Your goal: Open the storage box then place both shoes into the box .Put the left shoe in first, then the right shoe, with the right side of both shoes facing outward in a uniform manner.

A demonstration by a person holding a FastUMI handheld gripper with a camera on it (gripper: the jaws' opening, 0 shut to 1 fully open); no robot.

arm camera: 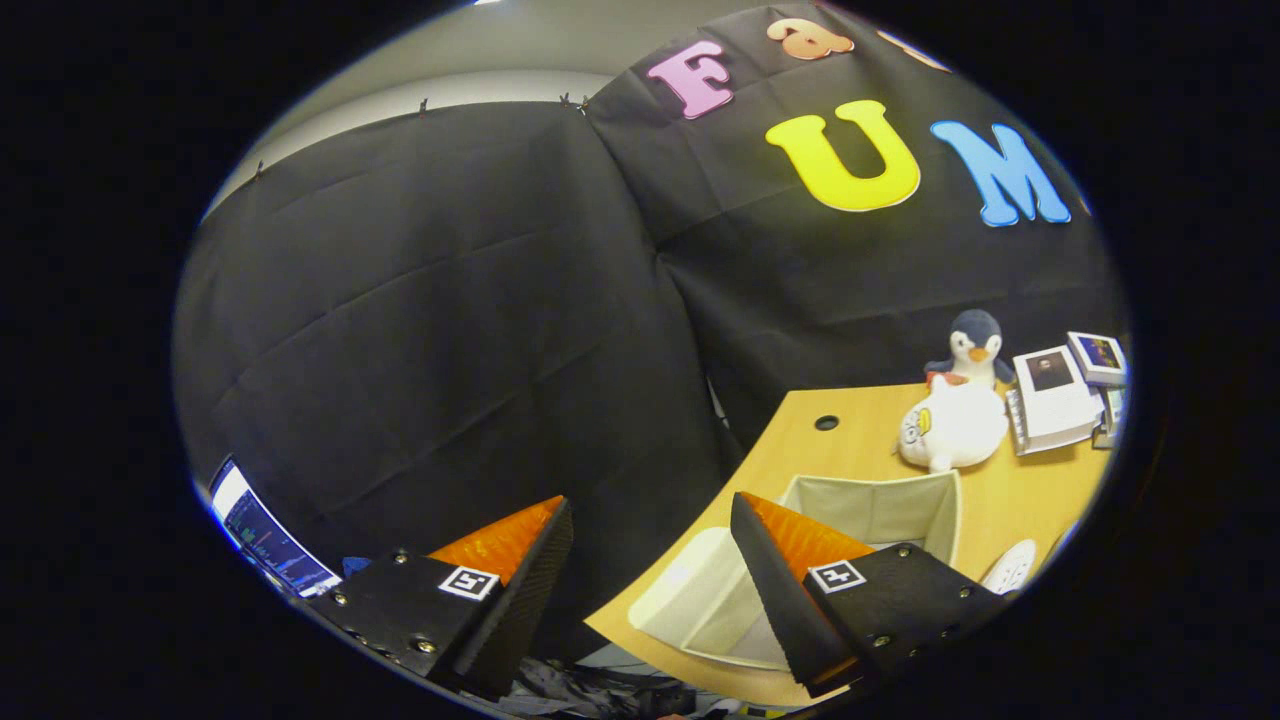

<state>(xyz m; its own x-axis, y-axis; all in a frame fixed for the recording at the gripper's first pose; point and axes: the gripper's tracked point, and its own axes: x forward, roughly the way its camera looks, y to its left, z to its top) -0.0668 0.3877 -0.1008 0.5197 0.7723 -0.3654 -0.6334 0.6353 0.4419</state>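
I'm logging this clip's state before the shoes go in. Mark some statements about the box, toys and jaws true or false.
1. The storage box stands open on the wooden table. True.
2. The gripper has its jaws shut on a shoe. False: they are apart, holding nothing.
3. A penguin toy sits beyond the box. True.
4. The white plush toy lies inside the box. False: it lies on the table behind it.

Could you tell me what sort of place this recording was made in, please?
Probably a recording booth set up in an office: black cloth walls hang around a wooden desk holding an open storage box, plush toys and small boxes. The gripper hovers open, holding nothing.
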